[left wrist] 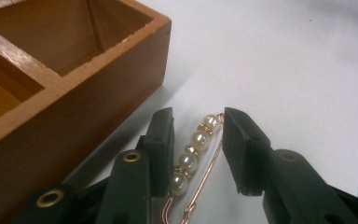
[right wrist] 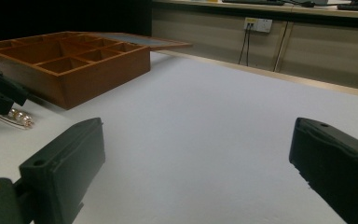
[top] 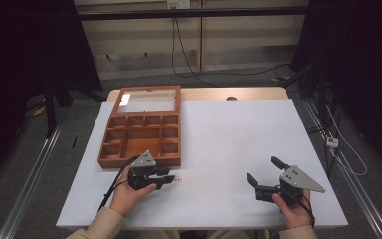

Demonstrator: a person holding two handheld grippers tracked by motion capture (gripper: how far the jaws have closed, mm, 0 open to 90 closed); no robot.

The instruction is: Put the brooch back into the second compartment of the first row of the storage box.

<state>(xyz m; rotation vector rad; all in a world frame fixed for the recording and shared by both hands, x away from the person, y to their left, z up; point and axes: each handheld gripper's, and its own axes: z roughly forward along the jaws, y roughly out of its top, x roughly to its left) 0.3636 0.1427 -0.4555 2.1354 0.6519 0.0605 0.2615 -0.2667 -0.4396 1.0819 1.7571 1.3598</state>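
A gold pin with a row of pearls (left wrist: 193, 149) lies on the white table between the jaws of my left gripper (left wrist: 199, 113). One pad rests by the lowest pearl and the other stands at the pin's tip, with a gap left along the wire. The pin (top: 176, 178) pokes out of the left gripper (top: 171, 178) just in front of the wooden compartment box (top: 139, 160). My right gripper (top: 261, 169) stands open at the front right with nothing between its jaws. In the right gripper view (right wrist: 198, 128) the pin (right wrist: 21, 116) and box (right wrist: 98, 70) are at far left.
The box's glass lid (top: 149, 99) lies open flat toward the far edge. The box's corner (left wrist: 74, 107) is close beside the left jaw. Bare white tabletop (top: 229, 134) stretches between the grippers. Cables and dark stands surround the table.
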